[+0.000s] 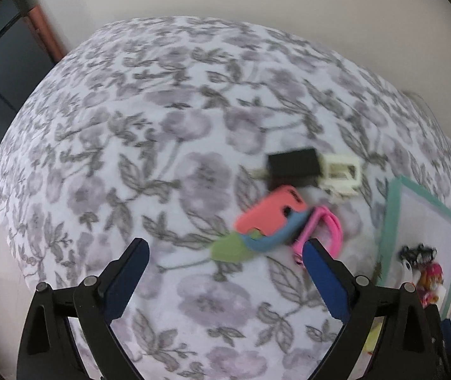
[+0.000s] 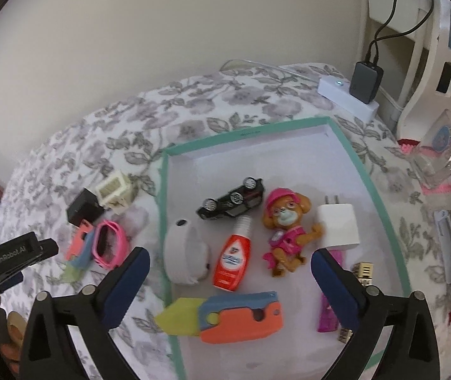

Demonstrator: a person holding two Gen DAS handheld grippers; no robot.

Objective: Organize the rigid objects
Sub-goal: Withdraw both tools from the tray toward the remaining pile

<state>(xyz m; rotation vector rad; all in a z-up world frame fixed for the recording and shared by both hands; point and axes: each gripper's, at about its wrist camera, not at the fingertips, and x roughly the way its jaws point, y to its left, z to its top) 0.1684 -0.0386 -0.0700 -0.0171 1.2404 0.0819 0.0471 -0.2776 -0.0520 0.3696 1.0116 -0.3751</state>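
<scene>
Clearly the main risk lies in the small pile on the floral bed (image 1: 174, 145), left of the teal-rimmed tray (image 2: 356, 171). Its things overlap, so closing on one can drag or flip a neighbour, and the left view is blurred.

Both tools are spread wide and hold nothing: the left hand-held gripper (image 1: 225, 253) is just beside the pile, the right hand-held gripper (image 2: 230, 262) hangs over the tray.

In the tray I count one grey band (image 2: 185, 253), one folding toy knife (image 2: 225, 316), one puppy figure (image 2: 287, 231), one toy car (image 2: 231, 202), one white charger (image 2: 339, 224), one red bottle (image 2: 231, 259). Outside: one pink watch (image 2: 109, 243), one second toy knife (image 1: 266, 221), one black cube (image 1: 293, 164), one cream cube (image 1: 342, 171).
</scene>
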